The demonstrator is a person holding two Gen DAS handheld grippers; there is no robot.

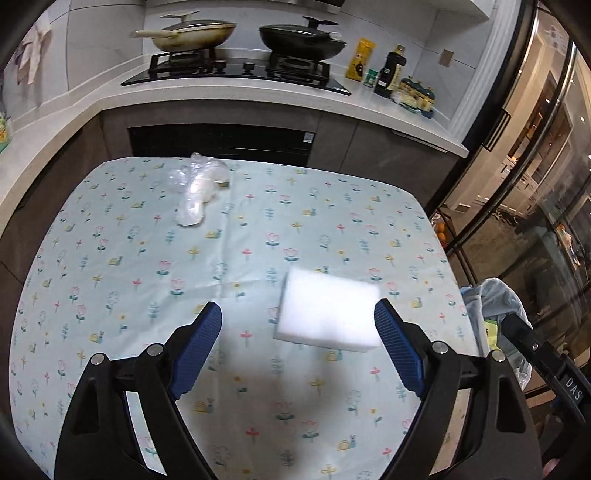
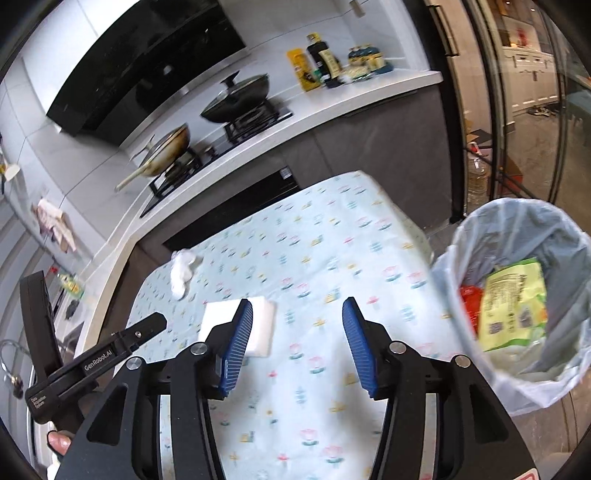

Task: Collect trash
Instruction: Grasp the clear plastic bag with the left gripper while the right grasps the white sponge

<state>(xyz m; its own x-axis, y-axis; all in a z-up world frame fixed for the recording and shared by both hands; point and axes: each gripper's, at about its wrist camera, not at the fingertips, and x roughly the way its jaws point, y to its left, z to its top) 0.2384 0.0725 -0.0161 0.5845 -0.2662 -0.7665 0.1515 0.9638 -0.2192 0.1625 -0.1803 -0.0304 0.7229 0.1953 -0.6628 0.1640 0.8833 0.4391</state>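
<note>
A white foam block (image 1: pixel 328 314) lies on the flowered tablecloth (image 1: pixel 129 258). My left gripper (image 1: pixel 299 317) hovers over it, open wide, with the block close to its right pad and far from its left one. At the table's far side lies a crumpled clear plastic bag (image 1: pixel 195 188). My right gripper (image 2: pixel 297 314) is open above the cloth with nothing between its pads; the foam block (image 2: pixel 218 317) shows behind its left finger and the plastic bag (image 2: pixel 183 269) lies beyond. Off the table's right edge stands a lined trash bin (image 2: pixel 476 240) holding a green packet (image 2: pixel 513 306) and a red wrapper (image 2: pixel 471 299).
Behind the table runs a white counter (image 1: pixel 258 99) with a gas hob, a cream pan (image 1: pixel 192 33) and a black lidded pan (image 1: pixel 303 37). Bottles and a yellow packet (image 1: pixel 360 59) stand at its right end. Glass doors (image 1: pixel 535 184) close off the right side.
</note>
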